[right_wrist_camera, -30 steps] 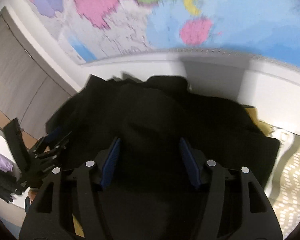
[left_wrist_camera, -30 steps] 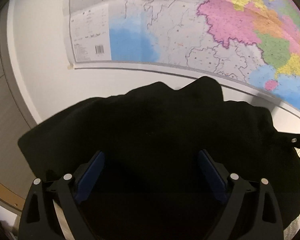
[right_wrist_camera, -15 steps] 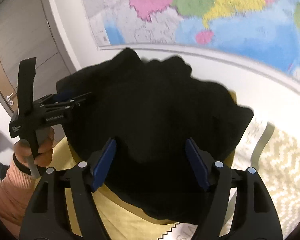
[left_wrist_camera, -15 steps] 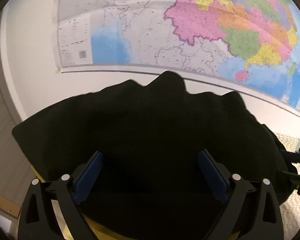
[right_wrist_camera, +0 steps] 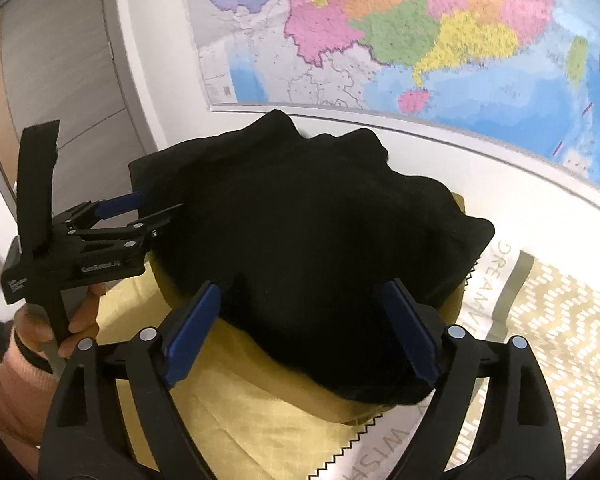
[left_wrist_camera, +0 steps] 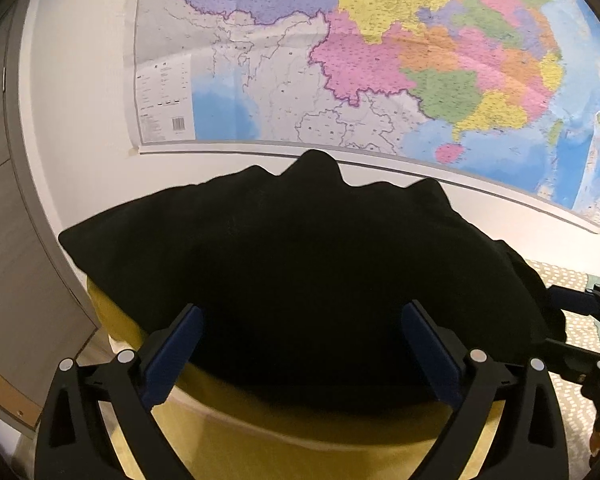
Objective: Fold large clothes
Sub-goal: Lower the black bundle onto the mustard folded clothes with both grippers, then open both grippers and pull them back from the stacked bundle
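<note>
While the folded black garment (left_wrist_camera: 300, 280) lies bunched on a yellow cushion (left_wrist_camera: 300, 436) below the wall map (left_wrist_camera: 380, 60), the left claw (left_wrist_camera: 300, 354) and the right claw (right_wrist_camera: 300, 330) both reach over its near edge. Each claw's blue pads stand spread and are opening wider, with the cloth between them but not pinched. A hand (right_wrist_camera: 80, 320) holds the left claw's handle in the right wrist view.

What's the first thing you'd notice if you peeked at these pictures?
A big black garment lies bunched in the middle on a yellow cloth. Behind it, a colourful map covers the white wall. The right gripper and the left gripper frame the garment, jaws opening, pads not pressing it.
</note>
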Demonstrator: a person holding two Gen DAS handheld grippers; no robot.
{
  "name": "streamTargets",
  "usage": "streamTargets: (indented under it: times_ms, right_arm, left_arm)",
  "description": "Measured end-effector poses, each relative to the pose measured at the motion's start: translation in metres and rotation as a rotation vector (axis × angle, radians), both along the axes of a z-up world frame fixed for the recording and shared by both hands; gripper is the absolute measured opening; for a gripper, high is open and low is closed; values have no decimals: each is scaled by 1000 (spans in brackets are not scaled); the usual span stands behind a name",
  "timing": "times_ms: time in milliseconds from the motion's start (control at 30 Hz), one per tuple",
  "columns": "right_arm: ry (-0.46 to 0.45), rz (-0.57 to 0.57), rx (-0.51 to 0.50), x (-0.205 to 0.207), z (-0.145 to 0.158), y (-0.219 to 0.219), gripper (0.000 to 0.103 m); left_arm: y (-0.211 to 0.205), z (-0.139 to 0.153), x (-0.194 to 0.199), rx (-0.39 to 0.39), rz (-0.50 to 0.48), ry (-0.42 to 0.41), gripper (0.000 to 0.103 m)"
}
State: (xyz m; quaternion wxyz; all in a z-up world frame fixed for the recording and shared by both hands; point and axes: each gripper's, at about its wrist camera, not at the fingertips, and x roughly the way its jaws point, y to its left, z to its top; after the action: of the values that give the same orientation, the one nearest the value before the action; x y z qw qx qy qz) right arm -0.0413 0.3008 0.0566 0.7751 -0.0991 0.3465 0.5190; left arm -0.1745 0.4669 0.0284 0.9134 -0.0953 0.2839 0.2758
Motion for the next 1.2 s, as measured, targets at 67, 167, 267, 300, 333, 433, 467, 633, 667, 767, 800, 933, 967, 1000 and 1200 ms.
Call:
streamTargets:
  times_ms: [67, 167, 267, 300, 333, 433, 467, 633, 667, 767, 800, 933, 967, 1000, 1200]
  right_arm:
    - [-6, -5, -1, -4, -1, -5, 85]
    - [-9, -8, 0, -9, -2, -9, 86]
    - [-6, -14, 14, -13, -1, -14, 88]
    - [-7, -18, 22, -15, -1, -16, 89]
    - [-5, -17, 28, -16, -1, -17, 91]
    - [-16, -25, 44, -24, 0, -23, 93]
    - [-17, -23, 43, -25, 0, -24, 93]
    - [-42, -22, 36, -39, -1, -30, 97]
    - [-39, -22, 38, -41, -2, -31, 97]
    - [-25, -28, 48, -43, -3, -37, 97]
    - [-27, -33, 50, -45, -3, -39, 97]
    - [-34, -39, 61, -52, -3, -46, 97]
    - [-32, -41, 62, -53, -3, -48, 97]
    - [-32, -44, 61, -54, -3, -49, 97]
    - [-55, -60, 72, -65, 0, -60, 97]
  left_arm:
    - [-8, -1, -5, 6, 4, 0, 96]
    - [-16, -1, -10, 8, 5, 2, 96]
    - [-23, -1, -16, -4, 16, -6, 96]
    - [-24, -1, -18, -8, 21, -7, 96]
    - [-27, -2, -20, -12, 24, -9, 96]
    - [-33, -3, -26, -13, 50, -7, 96]
    - [-35, -3, -28, -14, 54, -5, 96]
    - [-46, -4, -37, -14, 57, -8, 96]
    - [-49, -3, -40, -15, 59, -12, 96]
    - [-56, -1, -46, -10, 65, -20, 96]
    - [-57, -1, -47, -9, 64, -22, 96]
    - [-63, -1, -51, -46, 48, -27, 96]
    - [-66, -1, -52, -46, 47, -28, 96]
    - [-69, -1, -53, -42, 47, -27, 96]
    - [-83, -2, -59, -16, 54, -19, 96]
